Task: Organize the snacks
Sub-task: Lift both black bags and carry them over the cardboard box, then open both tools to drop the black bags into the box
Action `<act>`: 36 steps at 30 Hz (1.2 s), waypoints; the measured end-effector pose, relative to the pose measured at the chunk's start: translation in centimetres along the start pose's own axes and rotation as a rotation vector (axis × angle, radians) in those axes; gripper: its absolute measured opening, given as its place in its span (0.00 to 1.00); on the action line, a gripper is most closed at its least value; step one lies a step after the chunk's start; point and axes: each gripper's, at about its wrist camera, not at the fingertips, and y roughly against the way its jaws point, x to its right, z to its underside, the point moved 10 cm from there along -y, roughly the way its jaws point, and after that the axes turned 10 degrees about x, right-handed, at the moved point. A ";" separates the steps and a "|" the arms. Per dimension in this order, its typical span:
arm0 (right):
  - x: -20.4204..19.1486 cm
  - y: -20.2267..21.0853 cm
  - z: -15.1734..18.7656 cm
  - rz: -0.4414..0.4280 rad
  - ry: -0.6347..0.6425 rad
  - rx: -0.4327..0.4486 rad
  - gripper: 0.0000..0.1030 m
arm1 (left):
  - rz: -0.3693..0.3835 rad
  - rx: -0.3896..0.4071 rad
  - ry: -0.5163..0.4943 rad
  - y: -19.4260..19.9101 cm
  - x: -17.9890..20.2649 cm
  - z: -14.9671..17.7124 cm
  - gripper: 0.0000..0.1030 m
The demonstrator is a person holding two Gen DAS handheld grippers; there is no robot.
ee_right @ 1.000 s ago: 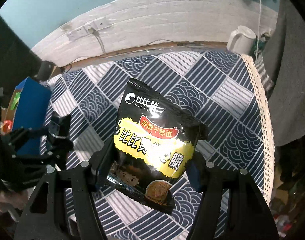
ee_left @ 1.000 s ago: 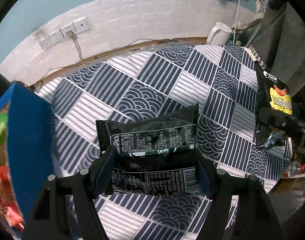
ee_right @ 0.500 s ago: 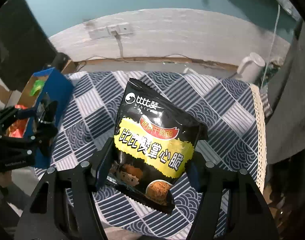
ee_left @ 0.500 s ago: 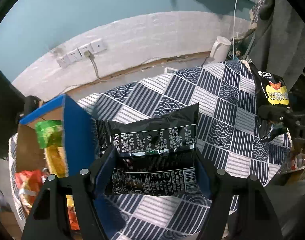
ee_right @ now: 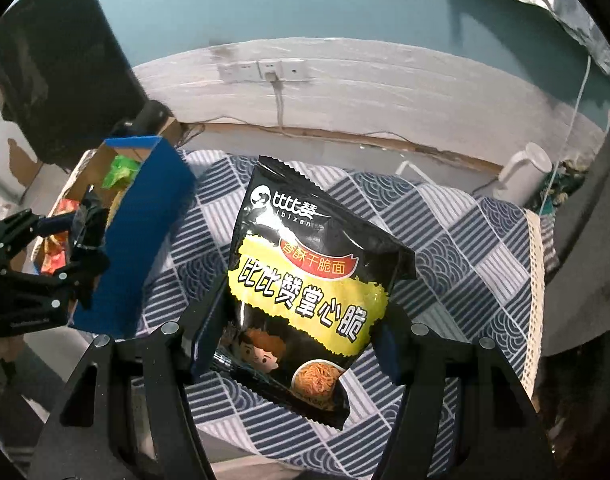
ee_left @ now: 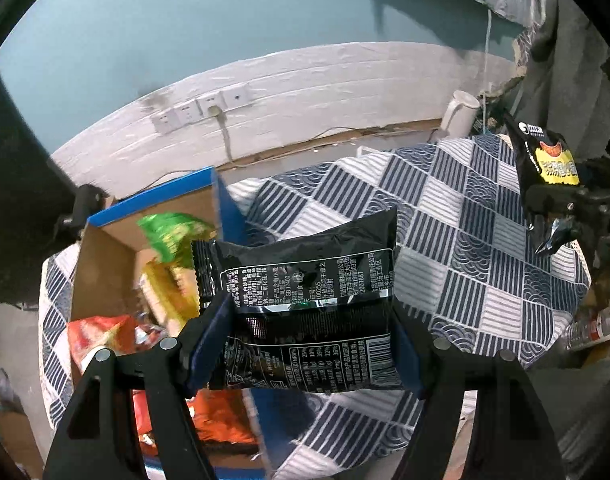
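My left gripper (ee_left: pixel 309 340) is shut on a black snack packet (ee_left: pixel 305 280), printed back facing me, held in the air beside the right wall of a blue cardboard box (ee_left: pixel 233 216). The box holds green (ee_left: pixel 169 232), yellow and orange (ee_left: pixel 101 336) snack bags. My right gripper (ee_right: pixel 293 340) is shut on a black and yellow noodle snack packet (ee_right: pixel 305 280), held above the patterned tablecloth (ee_right: pixel 445 248). That packet also shows in the left wrist view (ee_left: pixel 545 164) at the far right. The left gripper shows in the right wrist view (ee_right: pixel 57 264) next to the box (ee_right: pixel 145 232).
A white kettle (ee_right: pixel 525 172) stands at the table's back right corner. Wall sockets with a plugged cable (ee_left: pixel 209 112) sit on the white brick wall behind. A dark monitor (ee_right: pixel 57 72) stands at the back left. A grey cloth (ee_right: pixel 585 240) hangs at the right.
Both grippers have risen and pulled back with their packets. The left one has swung left, so the blue box's open inside now shows beside its packet.
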 end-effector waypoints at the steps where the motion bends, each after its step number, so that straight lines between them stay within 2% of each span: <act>1: -0.5 -0.1 -0.2 -0.008 0.003 0.003 0.63 | -0.005 0.000 0.013 0.2 -0.9 0.3 0.73; 8: -4.9 -1.6 -1.4 -0.048 0.048 -0.015 0.63 | -0.050 -0.005 0.071 0.9 -6.1 1.5 0.73; 19: -12.5 -3.8 -4.5 -0.118 0.123 -0.022 0.63 | -0.091 0.026 0.114 2.1 -13.5 0.1 0.73; 29: -18.0 -7.2 -5.8 -0.173 0.162 -0.061 0.63 | -0.129 0.016 0.143 -0.1 -19.3 0.4 0.73; 36: -21.4 -9.6 -5.9 -0.198 0.216 -0.087 0.63 | -0.100 -0.018 0.223 -2.1 -21.5 1.2 0.73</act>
